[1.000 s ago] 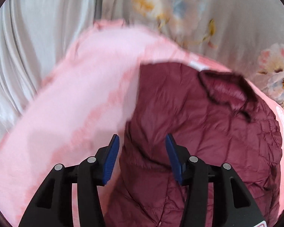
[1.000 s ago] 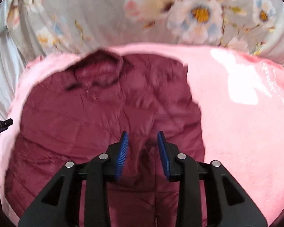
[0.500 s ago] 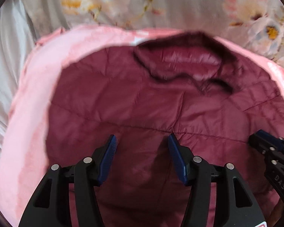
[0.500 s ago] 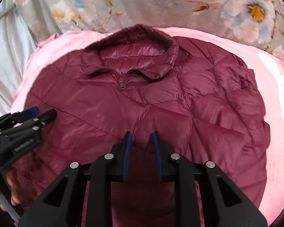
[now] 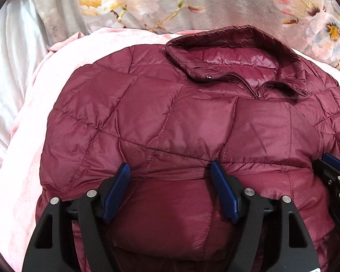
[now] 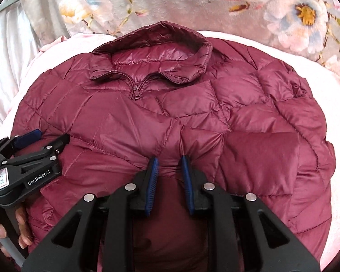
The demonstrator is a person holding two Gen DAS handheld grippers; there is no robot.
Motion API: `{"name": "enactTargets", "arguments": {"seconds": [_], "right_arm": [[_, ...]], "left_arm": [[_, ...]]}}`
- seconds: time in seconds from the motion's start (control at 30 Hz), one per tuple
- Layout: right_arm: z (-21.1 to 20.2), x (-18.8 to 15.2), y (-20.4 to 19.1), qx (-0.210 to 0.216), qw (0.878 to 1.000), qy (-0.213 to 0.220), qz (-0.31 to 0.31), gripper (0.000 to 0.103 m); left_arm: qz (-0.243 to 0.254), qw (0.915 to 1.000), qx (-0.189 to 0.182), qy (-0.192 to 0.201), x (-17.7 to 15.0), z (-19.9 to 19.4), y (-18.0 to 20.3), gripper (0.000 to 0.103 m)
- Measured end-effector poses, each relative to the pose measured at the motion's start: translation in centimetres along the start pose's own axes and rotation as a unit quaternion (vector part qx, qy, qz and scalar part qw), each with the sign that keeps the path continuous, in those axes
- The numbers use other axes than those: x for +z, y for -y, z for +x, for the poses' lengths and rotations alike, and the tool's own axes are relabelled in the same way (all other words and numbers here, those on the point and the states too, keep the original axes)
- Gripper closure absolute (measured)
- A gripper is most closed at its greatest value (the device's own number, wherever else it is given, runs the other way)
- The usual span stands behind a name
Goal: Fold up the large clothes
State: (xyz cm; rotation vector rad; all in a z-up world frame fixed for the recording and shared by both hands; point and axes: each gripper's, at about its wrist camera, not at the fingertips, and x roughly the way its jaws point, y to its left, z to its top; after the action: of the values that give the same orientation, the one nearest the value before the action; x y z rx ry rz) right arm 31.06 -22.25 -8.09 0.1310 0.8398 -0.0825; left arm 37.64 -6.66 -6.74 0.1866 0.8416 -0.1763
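A: Where is the garment?

B: A maroon quilted down jacket is laid front-up on a pink fleece blanket, collar at frame top, zipper closed. Floral fabric is seen behind.

A: Claw states?

B: The left claw is held wide open over a puffed fold at lower centre, nothing pinched. The right claw is nearly closed, with a ridge of shell fabric seemingly between its pads; a firm grip cannot be confirmed.

A: How should the step be done?

B: Both layers should be gripped at matching heights, air pressed out, and the fold carried evenly toward the collar.

A: Containers?

B: None are seen.
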Motion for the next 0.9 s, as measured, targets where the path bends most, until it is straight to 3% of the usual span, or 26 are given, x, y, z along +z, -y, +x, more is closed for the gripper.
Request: {"name": "enactTargets", "arguments": {"seconds": [0.63, 0.67, 0.73, 0.9], "right_arm": [[-0.1, -0.2, 0.7, 0.016, 1.000, 0.004, 0.016, 0.081], [-0.4, -0.2, 0.9, 0.024, 1.000, 0.004, 0.021, 0.079], [-1.2, 0.0, 1.6, 0.052, 0.998, 0.001, 0.039, 0.064], [-3.7, 3.2, 5.2, 0.107, 0.988, 0.026, 0.108, 0.054]], "left_arm": [[0.006, 0.9999, 0.010, 0.003, -0.1, -0.1, 0.1, 0.029], [0.003, 1.0000, 0.004, 0.001, 0.0, -0.3, -0.2, 0.028], [0.005, 0.9998, -0.013, -0.013, 0.5, -0.8, -0.8, 0.028], [-0.043, 0.9938, -0.101, -0.011, 4.4, -3.6, -3.9, 0.028]]}}
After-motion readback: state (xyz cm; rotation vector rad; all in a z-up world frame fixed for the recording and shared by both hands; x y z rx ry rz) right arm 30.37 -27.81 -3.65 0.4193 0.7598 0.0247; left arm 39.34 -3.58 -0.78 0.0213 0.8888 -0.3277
